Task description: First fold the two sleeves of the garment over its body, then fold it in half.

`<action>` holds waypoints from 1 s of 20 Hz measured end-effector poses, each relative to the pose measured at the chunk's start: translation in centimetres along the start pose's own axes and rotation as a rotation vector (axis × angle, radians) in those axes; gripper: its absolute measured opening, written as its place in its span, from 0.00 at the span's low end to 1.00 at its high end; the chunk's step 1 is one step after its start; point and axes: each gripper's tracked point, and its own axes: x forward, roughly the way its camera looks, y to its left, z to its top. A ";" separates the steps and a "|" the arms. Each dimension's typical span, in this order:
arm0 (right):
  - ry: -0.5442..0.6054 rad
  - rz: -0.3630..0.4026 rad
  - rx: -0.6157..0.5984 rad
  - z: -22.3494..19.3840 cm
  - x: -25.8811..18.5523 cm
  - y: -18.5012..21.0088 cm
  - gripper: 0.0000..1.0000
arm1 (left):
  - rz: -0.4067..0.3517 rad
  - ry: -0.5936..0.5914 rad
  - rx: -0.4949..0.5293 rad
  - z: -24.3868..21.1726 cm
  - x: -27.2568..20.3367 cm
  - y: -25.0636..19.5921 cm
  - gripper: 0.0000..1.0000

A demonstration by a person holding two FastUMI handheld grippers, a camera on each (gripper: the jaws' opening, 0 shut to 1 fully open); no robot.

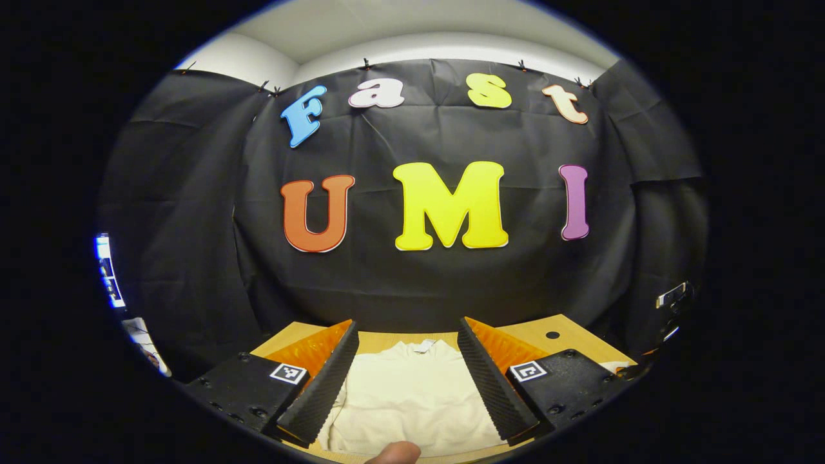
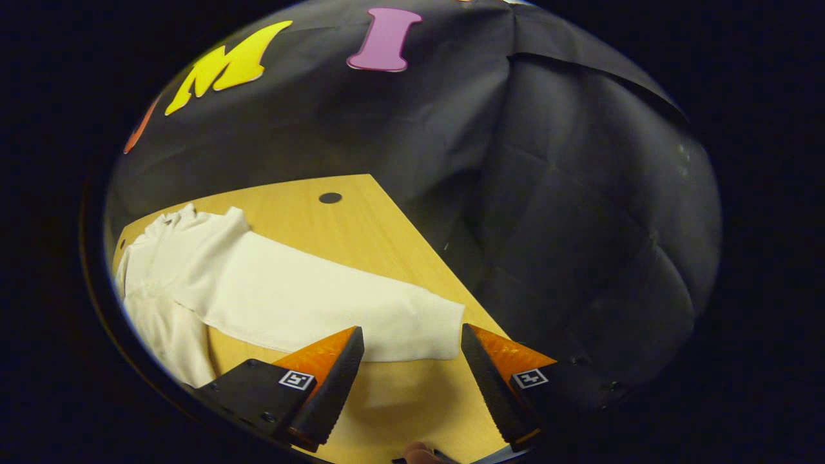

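In the left gripper view, the left gripper (image 1: 407, 335) is spread wide and holds nothing, poised above a cream long-sleeved garment (image 1: 409, 399) lying flat on the wooden table (image 1: 567, 332), collar toward the far edge; its sides are hidden behind the fingers. In the right gripper view, the right gripper (image 2: 412, 338) is also wide open and empty, framing the cuff of one sleeve (image 2: 322, 303), which stretches toward the table's right edge. The garment's body is cut off at left.
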 end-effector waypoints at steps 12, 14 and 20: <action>0.406 0.138 0.169 -3.7 4.9 -2.3 0.80 | 0.020 0.055 0.028 -1.2 -1.1 -1.6 0.98; 0.445 0.149 0.176 -3.5 4.7 -2.2 0.55 | 0.022 0.104 0.046 -2.4 -0.7 -0.7 0.98; 0.474 0.158 0.187 -3.2 4.7 -1.0 0.23 | -0.030 0.153 0.039 -3.8 -0.2 0.6 0.99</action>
